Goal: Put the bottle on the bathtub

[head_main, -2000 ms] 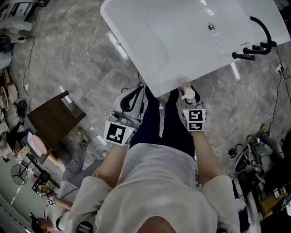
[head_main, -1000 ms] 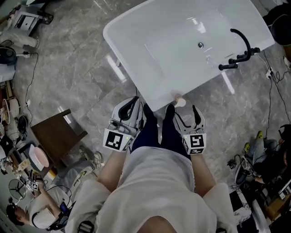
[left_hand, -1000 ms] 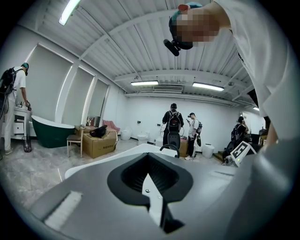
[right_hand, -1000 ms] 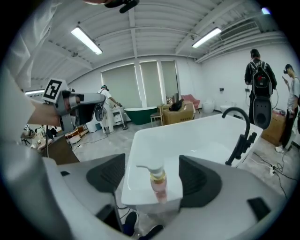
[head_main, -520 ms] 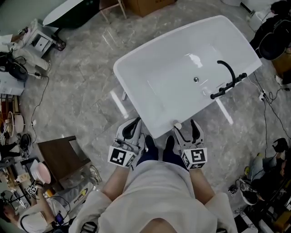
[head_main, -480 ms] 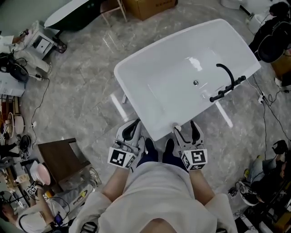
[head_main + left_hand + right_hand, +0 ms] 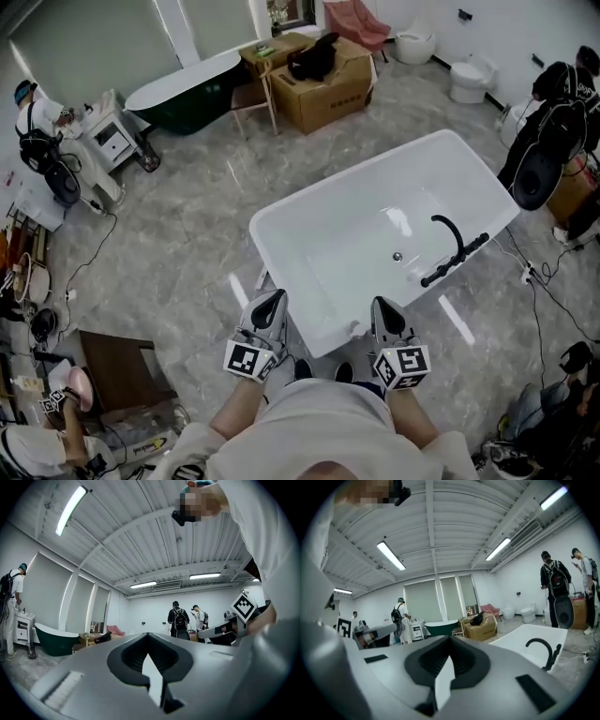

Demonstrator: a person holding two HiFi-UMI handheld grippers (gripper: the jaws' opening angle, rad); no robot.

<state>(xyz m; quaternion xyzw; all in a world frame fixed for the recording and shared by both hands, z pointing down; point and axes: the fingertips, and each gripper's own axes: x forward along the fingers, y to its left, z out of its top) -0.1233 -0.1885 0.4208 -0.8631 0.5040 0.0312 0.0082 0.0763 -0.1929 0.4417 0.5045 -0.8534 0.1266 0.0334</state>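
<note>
Bottle [image 7: 355,328] stands on the near edge of the bathtub [image 7: 295,277], so the placing looks done. The left hand-held gripper [image 7: 272,300] is closed and empty. The right hand-held gripper [image 7: 382,306] has just closed on nothing. Next, probably only staying clear of it.

Ahead of the left gripper [image 7: 274,296] and right gripper [image 7: 382,303] stand one white bathtub [image 7: 356,239], one dark green bathtub [image 7: 183,94], one cardboard box [image 7: 328,89], one black faucet [image 7: 455,246] and two toilets [image 7: 412,44] [image 7: 466,80].

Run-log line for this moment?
small pale bottle: on white bathtub near rim | left claw: shut, empty | right claw: shut, empty | step: placed
</note>
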